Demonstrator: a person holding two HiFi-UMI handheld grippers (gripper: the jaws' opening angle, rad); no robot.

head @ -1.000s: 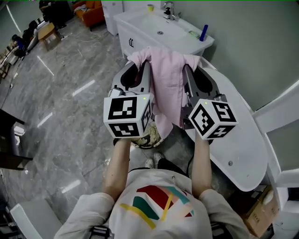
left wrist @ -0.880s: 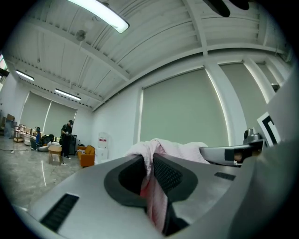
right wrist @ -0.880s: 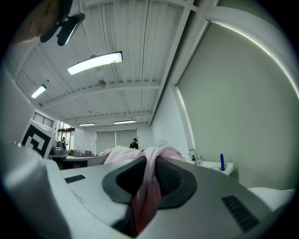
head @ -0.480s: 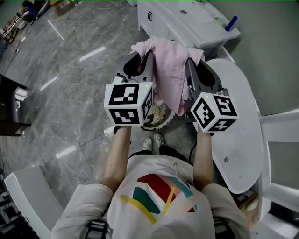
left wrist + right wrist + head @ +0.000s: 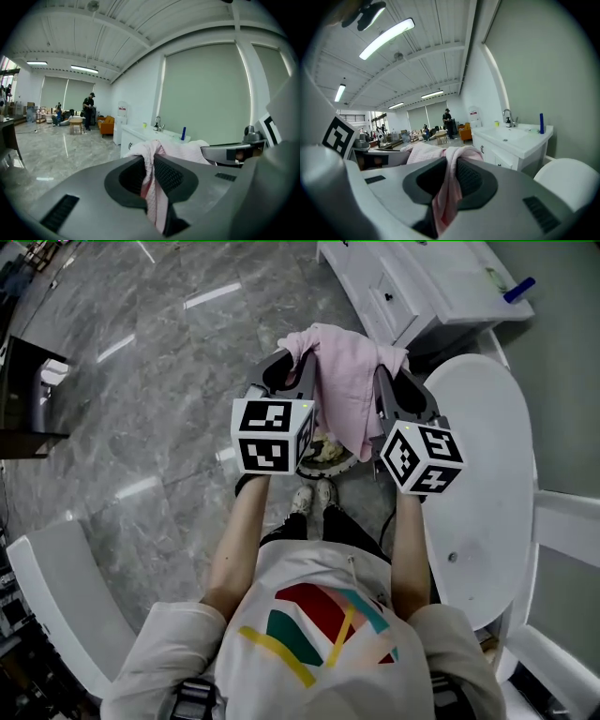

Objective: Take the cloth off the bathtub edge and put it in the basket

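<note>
A pink cloth (image 5: pixel 345 395) hangs stretched between my two grippers over the grey floor, left of the white bathtub (image 5: pixel 478 484). My left gripper (image 5: pixel 298 360) is shut on the cloth's left corner, and my right gripper (image 5: pixel 386 371) is shut on its right corner. In the left gripper view the cloth (image 5: pixel 154 197) is pinched between the jaws of the left gripper (image 5: pixel 151 161). The right gripper view shows the cloth (image 5: pixel 446 194) likewise clamped in the right gripper (image 5: pixel 451 164). A woven basket (image 5: pixel 330 454) sits on the floor under the hanging cloth, mostly hidden by it and the marker cubes.
A white vanity (image 5: pixel 422 282) with a blue bottle (image 5: pixel 518 289) stands beyond the tub. The person's shoes (image 5: pixel 311 497) are just behind the basket. A white curved seat (image 5: pixel 56 582) is at the lower left and dark furniture (image 5: pixel 28 390) at the left edge.
Both grippers have come down with the cloth still held between them. The view has tilted further down, so the basket now shows right under the cloth's lower end.
</note>
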